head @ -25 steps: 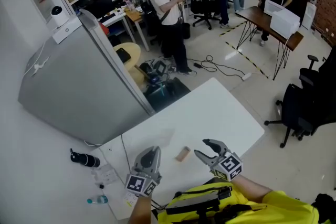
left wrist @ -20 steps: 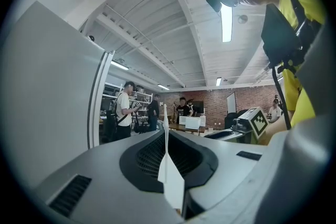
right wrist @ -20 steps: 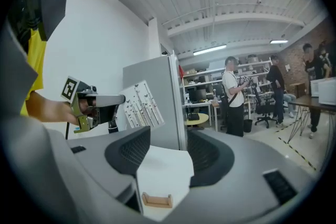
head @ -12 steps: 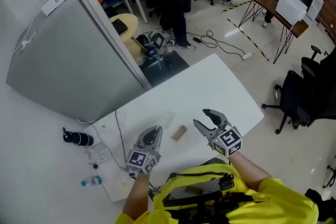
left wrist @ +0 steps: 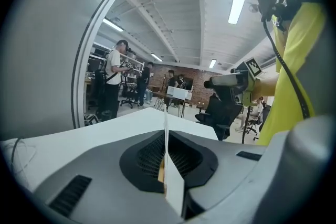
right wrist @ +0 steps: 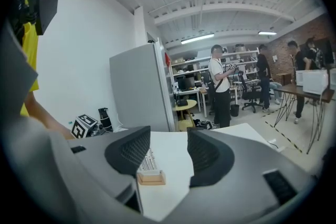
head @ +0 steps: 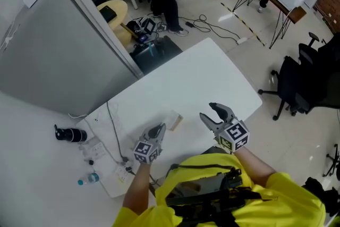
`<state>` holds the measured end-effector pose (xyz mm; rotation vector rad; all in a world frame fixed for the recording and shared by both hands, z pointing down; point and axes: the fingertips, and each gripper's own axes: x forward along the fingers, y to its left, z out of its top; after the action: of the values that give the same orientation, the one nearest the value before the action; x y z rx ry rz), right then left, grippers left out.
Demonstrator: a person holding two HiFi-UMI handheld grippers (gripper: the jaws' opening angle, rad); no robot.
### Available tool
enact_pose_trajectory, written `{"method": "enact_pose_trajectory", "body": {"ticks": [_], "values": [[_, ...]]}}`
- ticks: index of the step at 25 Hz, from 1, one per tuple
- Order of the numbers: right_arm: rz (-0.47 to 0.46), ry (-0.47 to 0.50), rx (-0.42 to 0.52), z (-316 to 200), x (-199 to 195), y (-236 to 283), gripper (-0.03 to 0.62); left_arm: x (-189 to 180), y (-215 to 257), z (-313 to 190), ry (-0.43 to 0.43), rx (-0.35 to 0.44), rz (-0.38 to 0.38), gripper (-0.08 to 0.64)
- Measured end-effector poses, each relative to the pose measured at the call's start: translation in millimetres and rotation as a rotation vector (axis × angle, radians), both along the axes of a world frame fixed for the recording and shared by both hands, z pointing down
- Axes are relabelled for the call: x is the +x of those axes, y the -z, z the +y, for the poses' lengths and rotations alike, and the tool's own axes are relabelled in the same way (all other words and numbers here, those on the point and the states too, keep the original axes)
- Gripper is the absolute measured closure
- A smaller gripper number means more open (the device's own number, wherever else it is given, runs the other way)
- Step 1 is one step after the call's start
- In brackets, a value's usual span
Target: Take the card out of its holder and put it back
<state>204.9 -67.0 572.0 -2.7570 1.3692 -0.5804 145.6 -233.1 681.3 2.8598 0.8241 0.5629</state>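
Your left gripper (left wrist: 166,155): fingers pinching white card (left wrist: 174,189) edge-on. Your right gripper (right wrist: 168,147): fingers spread, facing wooden holder (right wrist: 151,178) on bench (right wrist: 170,168), probably to brace it.

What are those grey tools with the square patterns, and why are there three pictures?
A person in a yellow top holds a pinching tool in each hand. One picture comes from a camera on their head, looking down at the white table. The other two come from little cameras riding on each tool. On the table sits a small wooden card holder. The left tool is pinched shut on a thin white card. The right tool is open and empty.
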Motion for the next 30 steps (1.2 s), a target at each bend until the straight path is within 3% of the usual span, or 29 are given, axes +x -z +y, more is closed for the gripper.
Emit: {"method": "enact_pose_trajectory", "body": {"ticks": [14, 30], "values": [[-0.023, -0.021, -0.014, 15, -10, -9, 0.365, 9, -18, 11, -0.055, 0.027, -0.013, 0.549], [-0.033, -0.002, -0.008, 15, -13, -12, 0.365, -6, -15, 2, -0.024, 0.028, -0.034, 0.549]]}}
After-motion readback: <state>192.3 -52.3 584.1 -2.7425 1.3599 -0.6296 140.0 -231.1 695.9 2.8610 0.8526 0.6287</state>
